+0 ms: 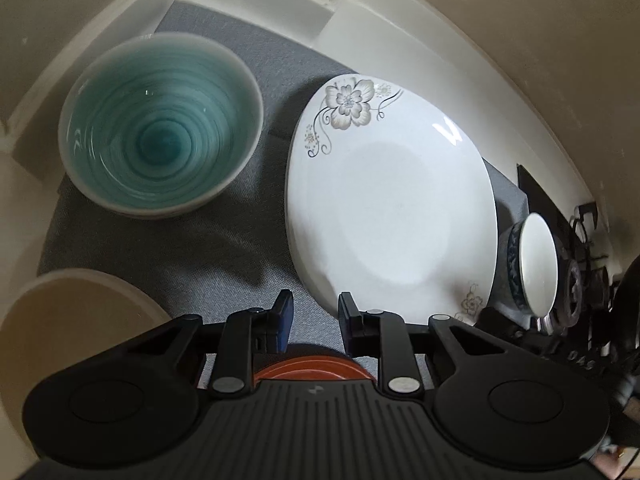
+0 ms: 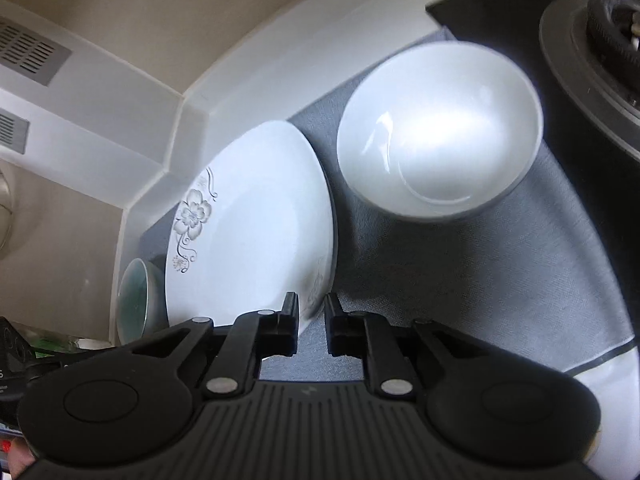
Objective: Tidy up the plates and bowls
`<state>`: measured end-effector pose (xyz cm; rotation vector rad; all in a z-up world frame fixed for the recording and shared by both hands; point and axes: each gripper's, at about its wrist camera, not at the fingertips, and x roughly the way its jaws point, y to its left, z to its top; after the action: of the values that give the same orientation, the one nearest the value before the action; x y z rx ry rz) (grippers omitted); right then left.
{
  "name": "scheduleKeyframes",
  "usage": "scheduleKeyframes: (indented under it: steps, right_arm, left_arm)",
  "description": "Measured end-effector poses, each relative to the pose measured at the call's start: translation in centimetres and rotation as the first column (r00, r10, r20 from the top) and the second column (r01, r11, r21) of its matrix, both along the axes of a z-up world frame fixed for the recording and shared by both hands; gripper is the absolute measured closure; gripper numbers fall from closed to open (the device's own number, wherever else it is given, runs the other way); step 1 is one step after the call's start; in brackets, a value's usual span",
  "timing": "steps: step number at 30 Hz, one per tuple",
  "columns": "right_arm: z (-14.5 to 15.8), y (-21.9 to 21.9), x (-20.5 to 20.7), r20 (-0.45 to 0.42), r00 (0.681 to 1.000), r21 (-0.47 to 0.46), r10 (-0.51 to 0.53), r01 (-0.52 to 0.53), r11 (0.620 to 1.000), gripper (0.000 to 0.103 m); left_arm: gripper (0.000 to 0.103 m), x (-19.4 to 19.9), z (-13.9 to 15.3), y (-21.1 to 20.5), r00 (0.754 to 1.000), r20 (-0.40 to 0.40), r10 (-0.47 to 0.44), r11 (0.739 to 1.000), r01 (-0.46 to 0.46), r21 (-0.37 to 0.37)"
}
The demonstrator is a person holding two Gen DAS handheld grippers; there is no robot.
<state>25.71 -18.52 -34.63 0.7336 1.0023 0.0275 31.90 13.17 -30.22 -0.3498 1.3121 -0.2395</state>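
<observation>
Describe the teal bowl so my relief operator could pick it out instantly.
Start at the grey mat spread on the counter beside the stove. The white floral plate lies mid-mat; the teal bowl stands on its far side from the stove. It alone has a blue-green swirled glaze inside, unlike the plain white bowl.

Dim overall, heavy fisheye warp at edges; glare on plate [image 1: 448, 130] and white bowl [image 2: 440, 128], teal bowl [image 1: 160, 124] motion-blurred.
</observation>
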Motion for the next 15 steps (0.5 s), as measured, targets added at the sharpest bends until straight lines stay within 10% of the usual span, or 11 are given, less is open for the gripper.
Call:
scheduleKeyframes:
  steps: [8, 12, 15]
  right_arm:
    - [-0.2, 0.0, 0.9, 0.019, 1.0, -0.053, 0.025, -0.024, 0.998, 0.092]
    - [-0.3, -0.5, -0.1, -0.006, 1.0, 0.027, 0.023, -0.023, 0.999, 0.076]
    - [-0.4, 0.9, -2.2, -0.033, 0.991, 0.018, 0.13, -0.13, 0.991, 0.056]
  left_arm:
    - [0.083, -0.2, -0.2, -1.0, 0.998, 0.066, -0.021, 0.999, 0.018, 0.037]
    - [0.086, -1.6, 1.2, -1.5, 0.993, 0.101, -0.065, 0.996, 0.057, 0.074]
    - [0.058, -3.2, 1.9, -1.1, 0.994, 0.096, -0.059, 0.995, 0.05, 0.092]
